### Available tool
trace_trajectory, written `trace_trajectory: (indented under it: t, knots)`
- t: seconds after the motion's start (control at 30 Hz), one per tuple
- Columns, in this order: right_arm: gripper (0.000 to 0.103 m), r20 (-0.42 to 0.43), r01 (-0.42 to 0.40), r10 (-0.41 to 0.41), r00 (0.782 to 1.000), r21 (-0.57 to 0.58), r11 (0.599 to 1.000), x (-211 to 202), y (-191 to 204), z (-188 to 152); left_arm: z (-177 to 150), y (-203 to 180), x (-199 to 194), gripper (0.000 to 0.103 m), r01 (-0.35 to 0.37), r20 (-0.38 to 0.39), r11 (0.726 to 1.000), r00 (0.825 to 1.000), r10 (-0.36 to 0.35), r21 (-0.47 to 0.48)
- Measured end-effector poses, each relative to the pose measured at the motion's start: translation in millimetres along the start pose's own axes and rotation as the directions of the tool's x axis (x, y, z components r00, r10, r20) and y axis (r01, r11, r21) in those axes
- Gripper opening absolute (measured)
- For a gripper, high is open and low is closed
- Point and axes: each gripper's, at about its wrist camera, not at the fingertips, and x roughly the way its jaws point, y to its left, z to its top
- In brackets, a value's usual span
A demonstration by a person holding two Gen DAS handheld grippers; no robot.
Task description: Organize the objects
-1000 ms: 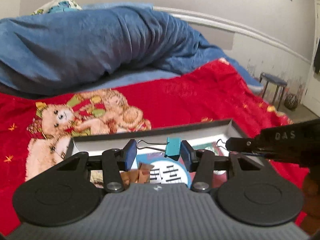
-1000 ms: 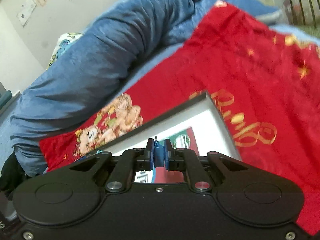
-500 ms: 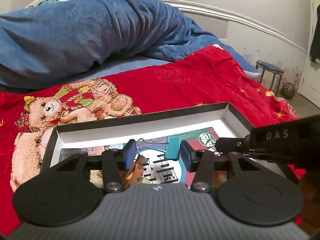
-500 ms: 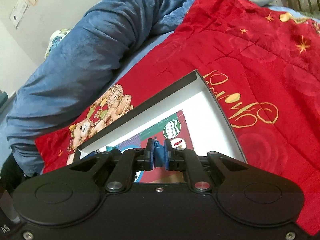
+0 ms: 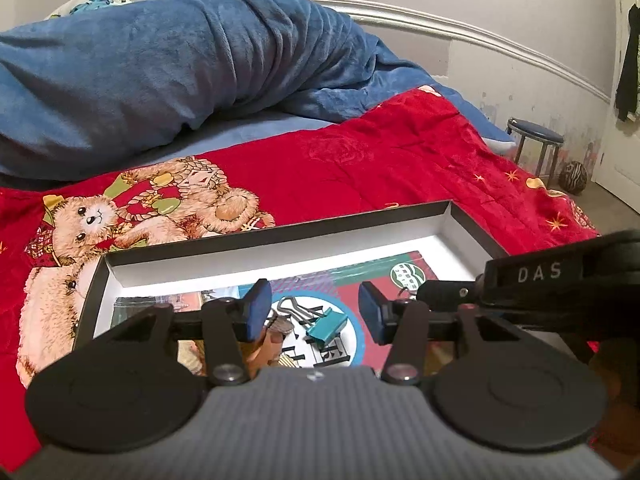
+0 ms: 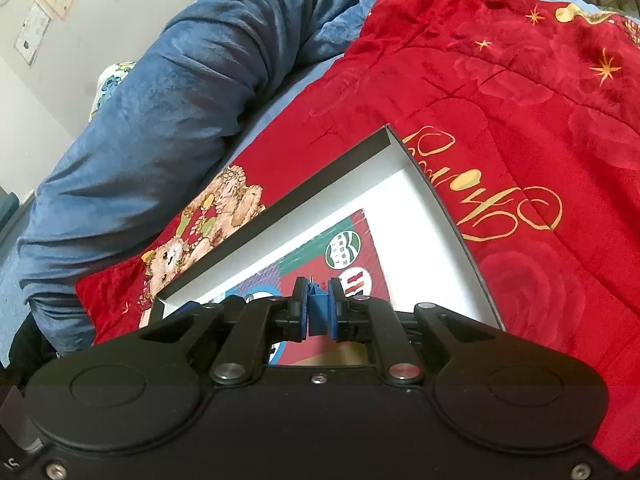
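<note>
Low in the frame, the left tool is spread wide, released, above a teal binder clip lying in the box. The right tool is clenched on a blue clip. Farther up spreads the red blanket.

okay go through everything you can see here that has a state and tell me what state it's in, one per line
left claw: open, holding nothing, over the box.
teal binder clip: free, lying in the box on the printed card, wire handles toward the left.
right claw: shut on a blue binder clip.
box: open, no lid on it, resting on the red blanket.
printed card: lying flat on the box floor.
</note>
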Motion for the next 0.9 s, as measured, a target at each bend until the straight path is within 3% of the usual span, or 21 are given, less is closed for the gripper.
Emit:
trace_trajectory:
  t: [0.17,0.37,0.43,0.5,0.57,0.67,0.9]
  knots:
    - [0.014,-0.009,-0.023,0.022,1.000,-0.005,1.000,0.1,1.0,-0.2,2.1,4.3,-1.3,0.068,-0.002,0.000,1.000,1.000,0.002,-0.015]
    - [0.025,0.011,-0.046,0.046,0.999,0.000,0.999,-5.3,2.2,1.7,5.6,8.4,-8.0,0.075,-0.005,-0.001,1.000,1.000,0.005,-0.022]
    - [0.032,0.025,-0.053,0.053,0.998,-0.009,0.999,-11.4,5.1,3.4,7.8,8.5,-13.2,0.078,-0.011,-0.001,1.000,1.000,0.011,-0.018]
    - [0.054,0.042,-0.056,0.057,0.997,-0.008,0.998,-20.1,9.1,6.0,10.1,9.7,-18.6,0.082,-0.015,-0.002,1.000,1.000,0.015,-0.019]
    - [0.061,0.071,-0.076,0.077,0.995,-0.011,0.997,-31.7,12.9,8.3,12.6,10.4,-24.3,0.085,-0.026,-0.006,0.999,1.000,0.026,-0.021]
    - [0.088,0.110,-0.077,0.081,0.991,-0.039,0.996,-50.3,19.4,10.8,15.2,12.7,-35.8,0.086,-0.041,-0.006,0.999,0.999,0.041,-0.021]
    - [0.098,0.156,-0.056,0.074,0.985,-0.113,0.992,-90.6,34.1,6.8,14.2,16.2,-66.6,0.090,-0.093,-0.046,0.996,0.995,0.093,0.013]
